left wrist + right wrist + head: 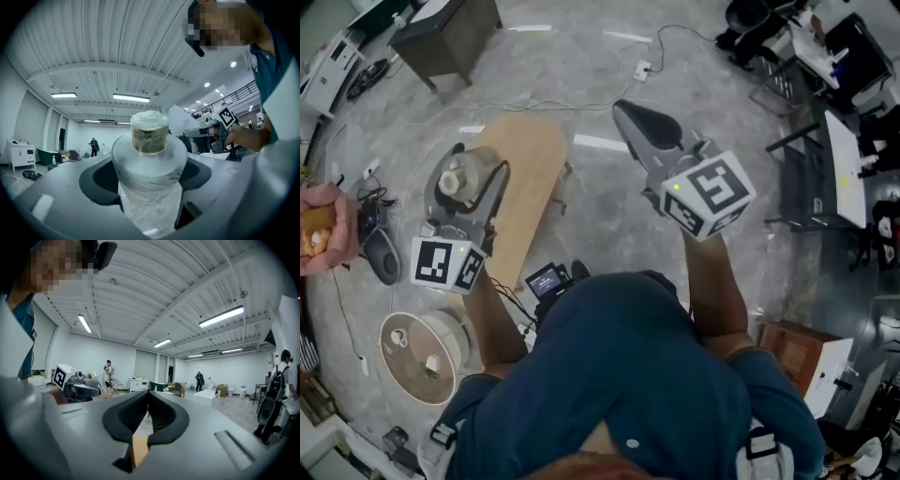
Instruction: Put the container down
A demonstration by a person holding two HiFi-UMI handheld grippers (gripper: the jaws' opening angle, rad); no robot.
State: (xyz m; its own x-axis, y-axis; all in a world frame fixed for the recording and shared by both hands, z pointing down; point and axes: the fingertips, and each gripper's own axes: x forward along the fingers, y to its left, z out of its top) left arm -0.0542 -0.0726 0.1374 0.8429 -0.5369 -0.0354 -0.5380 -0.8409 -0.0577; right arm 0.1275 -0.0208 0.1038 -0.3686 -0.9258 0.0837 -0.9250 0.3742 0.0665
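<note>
The container (149, 140) is hard for me to read: cloudy clear plastic, a brownish mass in its narrower top part, and its lower end cut off behind the left gripper (149, 180) body. The left gripper's jaws stand wide and are clamped on the container's broad sides. In the head view the container shows against the left edge of the wooden table (532, 159); how high it is above that table I cannot tell.

The right gripper (623, 111) is off the table's right side, well apart from it, with its jaws closed together at the tips. Both bare forearms reach forward from the blue shirt, whose bulk hides the elbows, and both grippers point level.

The print I can make out is the black-and-white square markers on each gripper's cube. A small lit screen (547, 279) just below the table's near end carries text too small to read.
</note>
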